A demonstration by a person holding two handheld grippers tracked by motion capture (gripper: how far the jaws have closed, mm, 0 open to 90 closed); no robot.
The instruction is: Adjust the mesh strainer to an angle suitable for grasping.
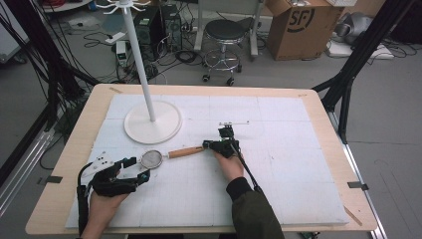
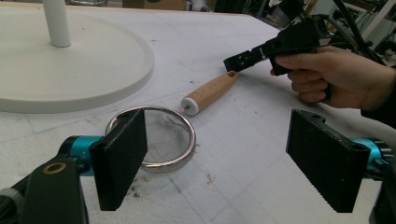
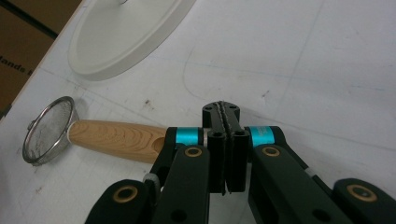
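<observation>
Nearest the person's edge of the white foam-covered table (image 1: 278, 199), the left gripper (image 1: 133, 168) rests released, its two black jaws standing wide apart with the round metal rim of the small mesh strainer with a pale wooden handle (image 1: 164, 156) lying just ahead of the left-hand jaw. Farther in, the right gripper (image 1: 206, 145) is clenched, jaws pressed flat together with nothing between them, its tip just beside the far end of the handle, which lies flat on the table pointing toward it. To pick the strainer up well, I judge the right jaws should part first and then close across the wood near its end, while the left stays clear of the rim. Farther back stands the white round-based pole stand (image 1: 152, 122). From the right gripper view the shut jaws (image 3: 227, 140) and the slot in the handle's end are plain; from the left gripper view the mesh bowl (image 2: 161, 137) and dark specks on the foam show, which the high view leaves too small to read.
</observation>
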